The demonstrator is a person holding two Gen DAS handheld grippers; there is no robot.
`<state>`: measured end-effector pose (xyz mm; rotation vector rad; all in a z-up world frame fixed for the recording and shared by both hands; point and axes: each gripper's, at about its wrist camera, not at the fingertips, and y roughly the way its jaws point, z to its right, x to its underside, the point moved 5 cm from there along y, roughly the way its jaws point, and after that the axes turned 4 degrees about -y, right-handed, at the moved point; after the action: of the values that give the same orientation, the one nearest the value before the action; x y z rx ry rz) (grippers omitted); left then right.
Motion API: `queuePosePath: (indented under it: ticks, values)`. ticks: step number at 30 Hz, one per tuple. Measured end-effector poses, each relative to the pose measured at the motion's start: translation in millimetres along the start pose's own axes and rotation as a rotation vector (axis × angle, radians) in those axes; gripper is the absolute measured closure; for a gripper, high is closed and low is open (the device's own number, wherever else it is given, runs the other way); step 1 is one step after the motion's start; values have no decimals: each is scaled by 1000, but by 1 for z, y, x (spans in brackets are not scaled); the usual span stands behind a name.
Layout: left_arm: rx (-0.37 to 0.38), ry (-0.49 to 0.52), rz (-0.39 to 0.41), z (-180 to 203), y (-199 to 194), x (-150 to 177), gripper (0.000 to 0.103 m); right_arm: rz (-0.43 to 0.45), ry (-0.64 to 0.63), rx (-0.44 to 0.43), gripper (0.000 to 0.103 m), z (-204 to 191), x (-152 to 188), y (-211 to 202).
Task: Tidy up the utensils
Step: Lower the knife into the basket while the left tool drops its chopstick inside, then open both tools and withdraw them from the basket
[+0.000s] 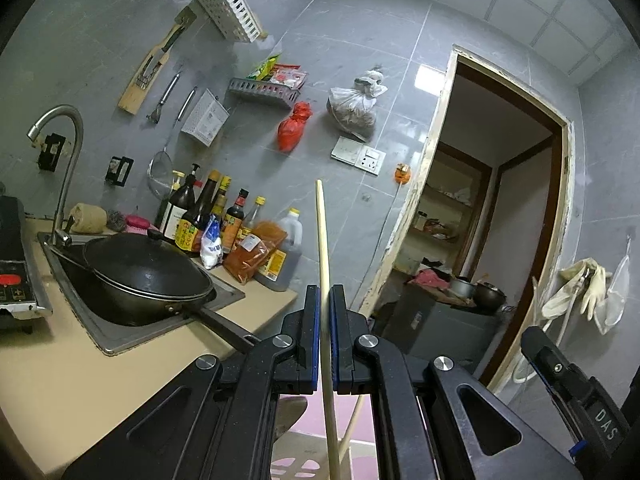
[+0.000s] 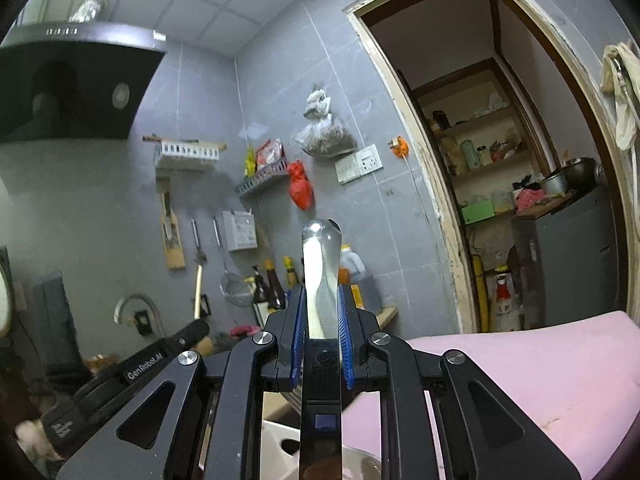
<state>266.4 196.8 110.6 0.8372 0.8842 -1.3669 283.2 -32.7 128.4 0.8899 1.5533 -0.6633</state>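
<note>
The left gripper [image 1: 325,292] is clamped on a pale wooden chopstick [image 1: 322,236], its fingers [image 1: 312,320] pressed flat against the shaft so the stick stands nearly upright, its top well above them. A second pale stick shows below the fingers, slanting off to the right; whether it is also pinched cannot be told. The right gripper [image 2: 323,300] holds a shiny metal utensil [image 2: 320,264], gripped across the flat of its handle, rounded end up; its working end is hidden below.

Both pieces are in the air, above the near end of the counter [image 1: 80,364], so the step in hand looks like carrying them to a holder. The likely homes are on the far tiled wall: the white slotted basket [image 1: 230,12] high up, and the smaller white caddy [image 1: 206,118] beside the hanging tools.

To do this well:
- Keep both grips firm; the chopstick is thin and smooth and would probably swivel if the pinch eased.
- Lift clear of the wok [image 1: 148,272] in the sink [image 1: 116,340] and the crowd of bottles [image 1: 208,216].
- Line each piece up over the holder's mouth, lower it inside, then release.
- Deliver one hand at a time, as the two grippers sit close together.
</note>
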Motion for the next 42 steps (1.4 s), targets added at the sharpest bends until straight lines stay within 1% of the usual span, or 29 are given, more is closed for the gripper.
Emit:
queuePosePath:
  ticks: [4, 7, 10, 14, 17, 20, 23, 24, 25, 26, 27, 29, 30, 31, 32, 33, 34, 35, 36, 37, 39, 41, 42]
  values:
    - [-15, 38, 4, 0, 3, 11, 100, -30, -27, 28, 90, 1, 13, 8]
    - [-18, 70, -16, 0, 3, 24, 100, -60, -50, 33, 90, 2, 22, 11]
    - [-14, 113, -2, 4, -4, 33, 100, -86, -82, 35, 90, -1, 28, 10]
    - [3, 151, -28, 12, -10, 43, 100, -130, -107, 32, 89, -2, 36, 7]
    - [10, 171, -66, 14, -11, 48, 100, -167, -112, 26, 89, -1, 42, 5]
    - [32, 162, -130, 12, -11, 52, 100, -193, -121, 19, 88, -1, 44, 2]
    - [51, 153, -196, 12, -14, 55, 97, -213, -117, 10, 83, -2, 43, 0]
    - [58, 150, -215, 12, -15, 56, 93, -214, -112, 8, 77, -2, 42, -2]
    - [64, 147, -228, 12, -17, 57, 89, -212, -107, 7, 75, -3, 40, -5]
    - [68, 142, -235, 12, -21, 56, 80, -208, -104, 5, 75, -3, 37, -8]
    - [75, 132, -241, 13, -23, 56, 74, -205, -105, 5, 74, -4, 35, -11]
    - [86, 111, -248, 14, -30, 53, 73, -205, -117, 14, 72, -5, 31, -17]
    - [86, 109, -252, 16, -33, 51, 72, -206, -119, 17, 67, -4, 29, -19]
    - [81, 111, -254, 19, -37, 49, 70, -205, -119, 20, 59, -3, 27, -23]
    - [71, 118, -252, 21, -40, 47, 65, -202, -119, 28, 55, -1, 24, -28]
    - [57, 127, -251, 25, -44, 46, 57, -200, -119, 38, 49, 1, 22, -31]
    - [42, 136, -248, 28, -47, 45, 53, -196, -120, 51, 43, 3, 19, -36]
    - [33, 143, -244, 32, -50, 44, 46, -193, -122, 62, 39, 6, 16, -41]
    - [30, 151, -240, 36, -54, 44, 41, -191, -126, 76, 30, 9, 13, -46]
    - [24, 160, -239, 40, -57, 45, 38, -187, -131, 92, 25, 12, 10, -52]
    - [12, 185, -236, 49, -63, 47, 25, -178, -138, 115, 19, 18, 5, -65]
    - [8, 207, -236, 59, -68, 52, 19, -181, -151, 142, 13, 27, 1, -79]
    - [13, 219, -237, 65, -71, 55, 18, -183, -154, 155, 8, 31, 0, -86]
